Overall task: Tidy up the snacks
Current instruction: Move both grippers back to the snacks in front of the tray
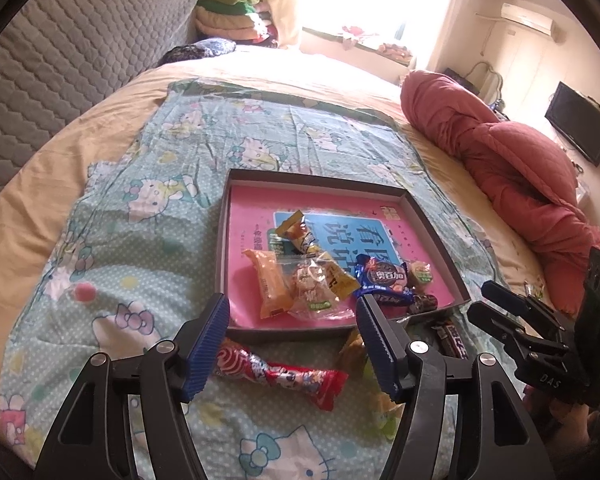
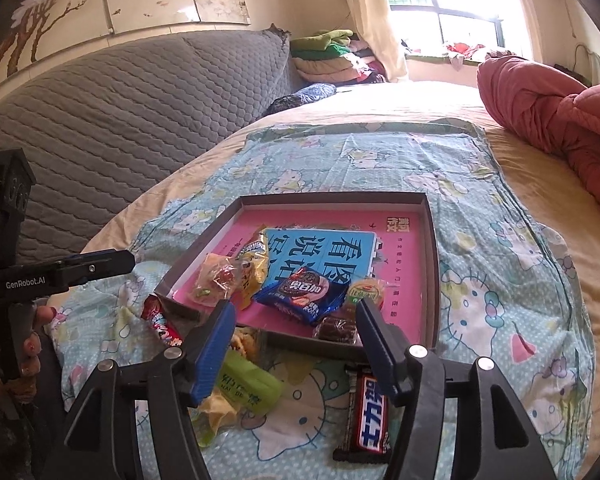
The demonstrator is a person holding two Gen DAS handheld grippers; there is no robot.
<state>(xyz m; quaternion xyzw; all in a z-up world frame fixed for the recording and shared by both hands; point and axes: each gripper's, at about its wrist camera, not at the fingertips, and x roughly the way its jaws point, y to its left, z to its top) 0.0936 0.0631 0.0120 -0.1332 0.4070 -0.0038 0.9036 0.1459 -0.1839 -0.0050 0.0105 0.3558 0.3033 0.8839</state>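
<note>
Left wrist view: left gripper [image 1: 292, 316] spread wide, holding nothing, poised over a red twisted candy wrapper [image 1: 284, 374] lying on the cartoon-cat cloth [image 1: 140, 208] just outside the near wall of the box lid [image 1: 340, 186]. Inside that shallow pink-floored lid, toward the near edge: orange packet [image 1: 270, 284], clear bag of sweets [image 1: 312, 284], blue biscuit pack [image 1: 384, 280], small green-topped cup [image 1: 422, 272]. Off to the right, seen side-on, the right gripper [image 1: 516, 312]. Beyond the cloth, a rumpled red quilt [image 1: 520, 168].

Right wrist view: right gripper [image 2: 294, 316] likewise spread wide and empty. Between and below its fingers, on the cloth outside the lid: dark chocolate bar [image 2: 370, 416], green packet [image 2: 246, 384]. Left of those, the red wrapper against the lid's corner. Farther back, grey quilted headboard [image 2: 140, 112].
</note>
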